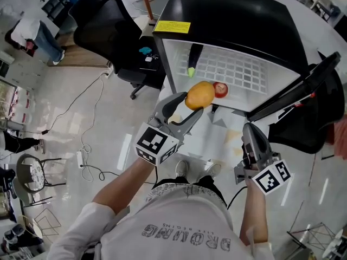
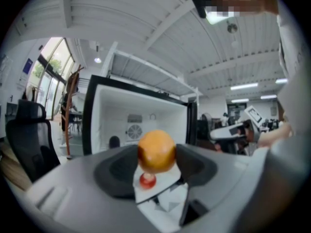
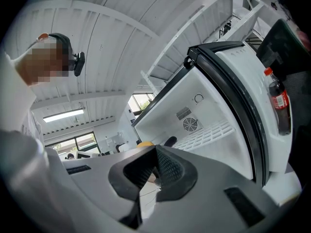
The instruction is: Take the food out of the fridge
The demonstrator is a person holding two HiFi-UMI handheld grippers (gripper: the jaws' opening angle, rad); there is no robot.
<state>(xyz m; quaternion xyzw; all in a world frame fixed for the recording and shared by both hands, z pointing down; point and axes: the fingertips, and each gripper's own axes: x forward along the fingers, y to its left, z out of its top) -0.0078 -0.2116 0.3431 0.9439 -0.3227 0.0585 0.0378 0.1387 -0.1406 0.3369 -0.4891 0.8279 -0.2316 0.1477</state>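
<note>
The orange fruit [image 1: 199, 95] sits at the centre of the head view, clamped between the two jaws of the left hand-held gripper [image 1: 190, 105]. It is held at the mouth of the open fridge [image 1: 233, 15], just in front of the white wire shelf [image 1: 241, 72]. In the left gripper view the fruit [image 2: 156, 150] fills the gap between the dark pads, which press on its sides at about its widest part. It looks round, firm and smooth-skinned, light enough for one gripper. I would guess it could roll or slip out if the squeeze were off-centre, so a hold across the middle suits it. Just to its right on the shelf lies a small red fruit [image 1: 220, 89], touching nothing. It looks softer and easier to bruise, and would want a gentle hold from both sides. Further back, in the upper middle of the frame, a dark item with a green tip [image 1: 193, 58] rests on the shelf; I cannot tell what it is. The right hand-held gripper [image 1: 250, 130] hangs lower right, its jaws together with nothing between them. The fridge door [image 1: 295, 93] stands open at the right.
</note>
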